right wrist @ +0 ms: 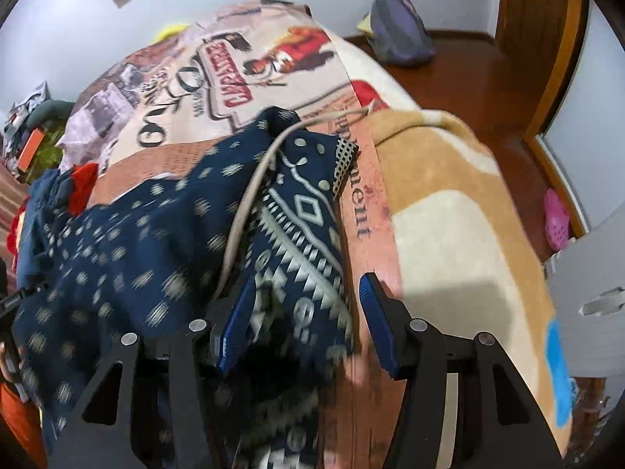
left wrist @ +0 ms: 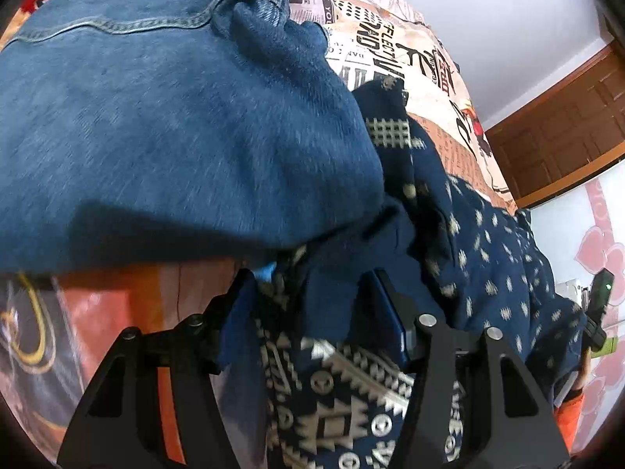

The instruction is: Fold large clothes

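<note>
A large navy garment with a white geometric pattern (left wrist: 480,246) lies crumpled on the printed bedspread (left wrist: 390,43). It also shows in the right wrist view (right wrist: 156,242), with a beige drawstring (right wrist: 250,187) across it. My left gripper (left wrist: 312,281) has its jaws apart around a bunch of the navy fabric. My right gripper (right wrist: 304,293) is open, its jaws straddling the patterned hem of the garment. A blue denim garment (left wrist: 156,117) lies just beyond the left gripper.
A tan and cream blanket (right wrist: 449,203) covers the bed's right part. A purple bag (right wrist: 398,27) and pink slipper (right wrist: 556,222) lie on the wooden floor. A wooden door (left wrist: 558,125) stands at the right. Red clothing (right wrist: 84,187) lies at the left.
</note>
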